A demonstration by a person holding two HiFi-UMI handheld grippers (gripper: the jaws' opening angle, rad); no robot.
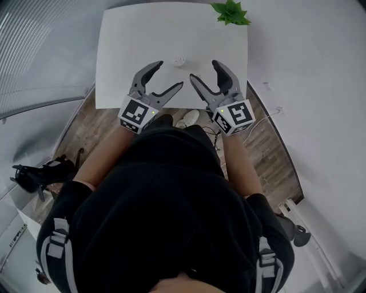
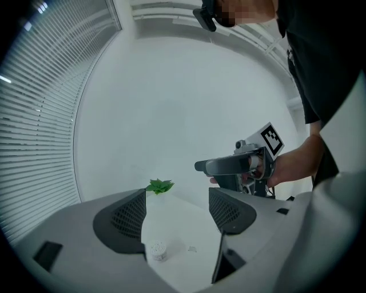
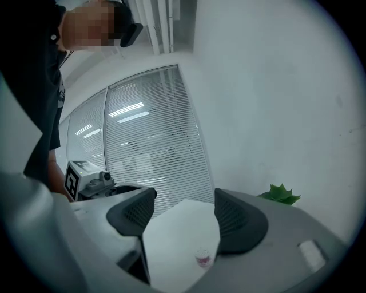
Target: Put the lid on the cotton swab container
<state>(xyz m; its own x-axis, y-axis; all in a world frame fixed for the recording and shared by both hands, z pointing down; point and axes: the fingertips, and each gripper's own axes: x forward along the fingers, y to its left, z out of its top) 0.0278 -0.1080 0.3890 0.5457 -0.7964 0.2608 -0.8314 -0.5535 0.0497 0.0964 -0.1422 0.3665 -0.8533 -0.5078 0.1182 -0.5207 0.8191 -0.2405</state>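
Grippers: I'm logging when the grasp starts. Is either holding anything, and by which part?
Nothing is held. The left gripper and right gripper both have jaws apart and empty; the cotton swab container stands free on the table.

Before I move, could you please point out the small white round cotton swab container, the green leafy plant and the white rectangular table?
small white round cotton swab container (image 1: pixel 180 60), head view, its top.
green leafy plant (image 1: pixel 230 12), head view, middle leaves.
white rectangular table (image 1: pixel 126 51), head view, bare left part.

Container (image 1: pixel 179 60) on table (image 1: pixel 126 46), plant (image 1: pixel 230 12) behind (far edge)
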